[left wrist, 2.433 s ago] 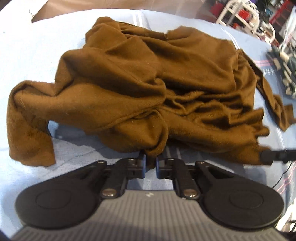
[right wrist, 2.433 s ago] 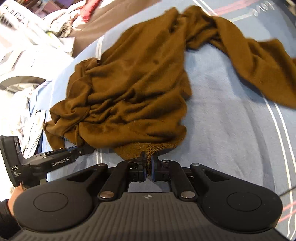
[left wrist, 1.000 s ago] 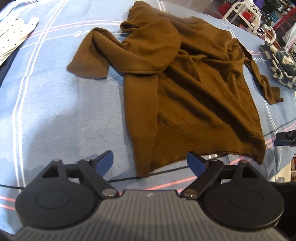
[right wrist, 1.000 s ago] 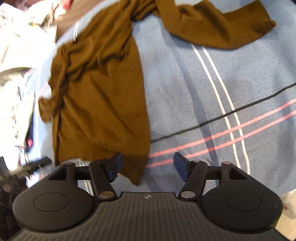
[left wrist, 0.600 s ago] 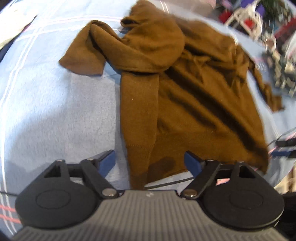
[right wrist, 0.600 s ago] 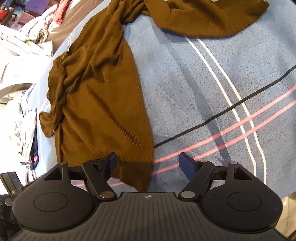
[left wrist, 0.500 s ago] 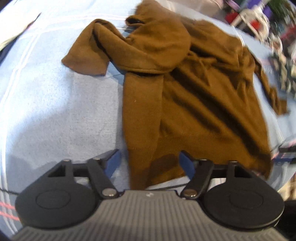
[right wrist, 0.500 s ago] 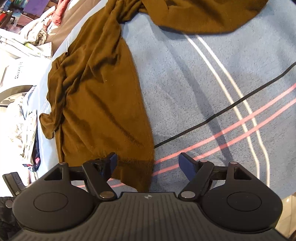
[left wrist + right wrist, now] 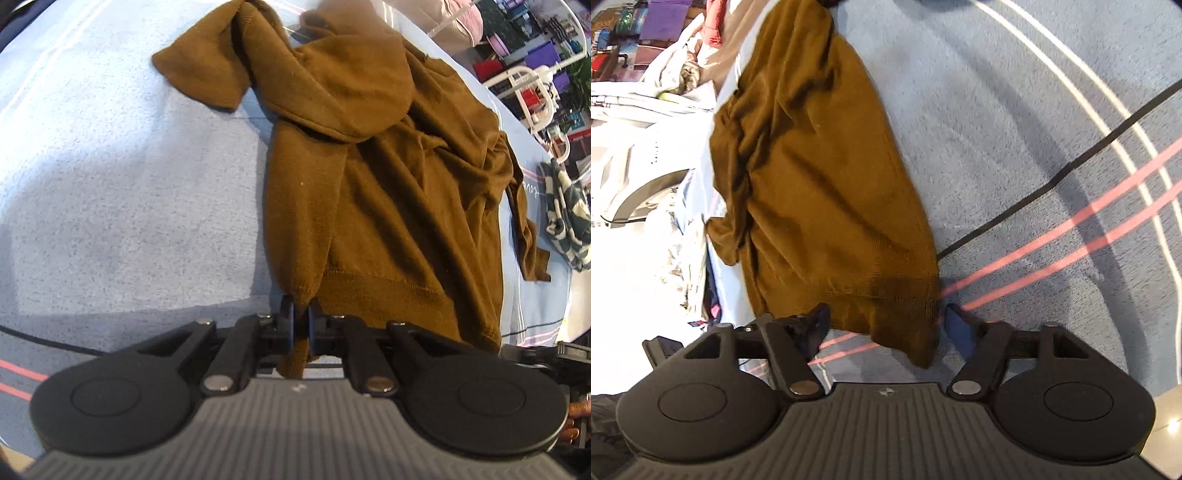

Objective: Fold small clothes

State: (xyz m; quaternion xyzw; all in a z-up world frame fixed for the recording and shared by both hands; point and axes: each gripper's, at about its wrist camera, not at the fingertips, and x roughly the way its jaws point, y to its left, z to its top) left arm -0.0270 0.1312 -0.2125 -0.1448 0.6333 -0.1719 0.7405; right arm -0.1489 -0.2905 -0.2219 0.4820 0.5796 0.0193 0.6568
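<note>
A brown knit hooded sweater [image 9: 388,192] lies spread on a blue blanket [image 9: 110,184], hood and one sleeve at the far end. My left gripper [image 9: 300,321] is shut on the near left hem corner of the sweater. In the right wrist view the sweater [image 9: 820,177] stretches away from me. My right gripper [image 9: 886,325] is open, its fingers on either side of the other hem corner, which lies between them on the blanket [image 9: 1015,147].
A dark and white patterned garment [image 9: 565,218] lies at the blanket's right edge. White racks and clutter stand beyond it. In the right wrist view piled clothes [image 9: 676,74] lie off the blanket's left edge. Pink, white and black stripes [image 9: 1071,229] cross the blanket.
My left gripper has moved forward and shut on the hem corner. My right gripper has moved closer to the other hem corner, which now lies between its open fingers.
</note>
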